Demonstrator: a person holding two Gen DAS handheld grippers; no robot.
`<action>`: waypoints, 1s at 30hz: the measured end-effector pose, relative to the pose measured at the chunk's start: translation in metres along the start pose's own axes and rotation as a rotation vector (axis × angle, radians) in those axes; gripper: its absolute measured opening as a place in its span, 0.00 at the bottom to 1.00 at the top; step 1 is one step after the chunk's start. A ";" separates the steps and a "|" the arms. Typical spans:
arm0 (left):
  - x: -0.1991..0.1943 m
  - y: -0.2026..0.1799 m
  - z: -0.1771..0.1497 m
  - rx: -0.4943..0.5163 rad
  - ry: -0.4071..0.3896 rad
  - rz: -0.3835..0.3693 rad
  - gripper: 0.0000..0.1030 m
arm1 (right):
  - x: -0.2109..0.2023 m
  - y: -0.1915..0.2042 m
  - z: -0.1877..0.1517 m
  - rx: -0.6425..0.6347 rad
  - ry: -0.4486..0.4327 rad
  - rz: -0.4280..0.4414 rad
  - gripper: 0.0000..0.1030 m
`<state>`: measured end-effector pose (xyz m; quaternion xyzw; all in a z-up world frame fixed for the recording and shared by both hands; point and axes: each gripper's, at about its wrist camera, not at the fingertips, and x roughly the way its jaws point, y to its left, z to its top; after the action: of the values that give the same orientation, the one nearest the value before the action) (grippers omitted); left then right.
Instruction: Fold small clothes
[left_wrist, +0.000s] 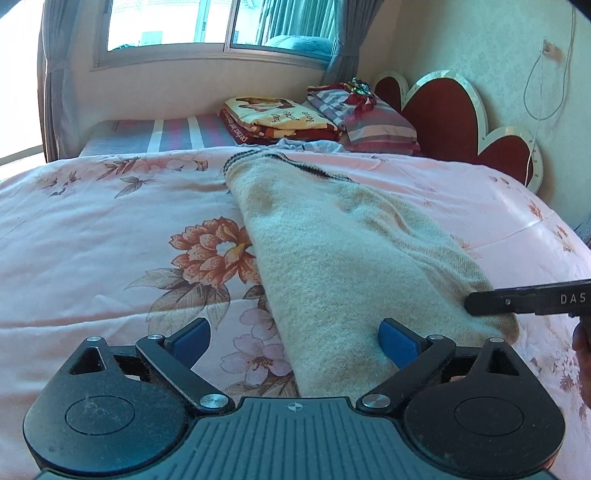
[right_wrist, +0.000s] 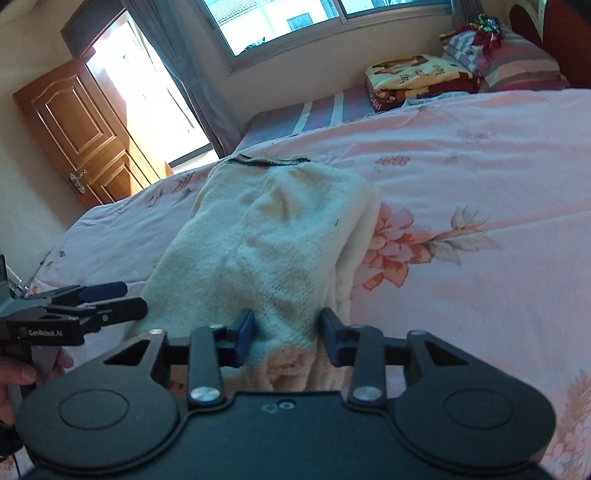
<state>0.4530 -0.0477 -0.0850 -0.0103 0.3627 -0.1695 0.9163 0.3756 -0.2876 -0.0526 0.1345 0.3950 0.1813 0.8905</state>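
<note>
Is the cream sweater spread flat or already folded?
Folded, at least partly: the cream sweater lies as a narrow strip, layered edges along its right side, on the floral bedspread.

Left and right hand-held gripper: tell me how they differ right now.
The left hand-held gripper is spread wide, while the right hand-held gripper has a narrower gap. The left one's pads flank the near end of the cream knit garment without clearly touching it; the right one has the garment's near edge bunched between its pads, not yet pinched. Both are open, have blue pads, and point along the garment on the floral bedspread.
</note>
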 end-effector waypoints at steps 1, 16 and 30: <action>0.002 -0.001 -0.001 -0.004 0.004 -0.006 0.94 | 0.000 0.002 -0.001 -0.014 -0.016 -0.012 0.22; 0.009 -0.004 0.004 -0.024 0.031 -0.069 1.00 | -0.018 -0.013 0.005 0.015 -0.070 -0.028 0.38; 0.060 0.030 0.023 -0.236 0.165 -0.210 0.82 | 0.021 -0.074 0.023 0.405 0.041 0.073 0.46</action>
<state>0.5181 -0.0408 -0.1115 -0.1419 0.4509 -0.2208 0.8531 0.4224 -0.3470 -0.0796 0.3213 0.4363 0.1331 0.8298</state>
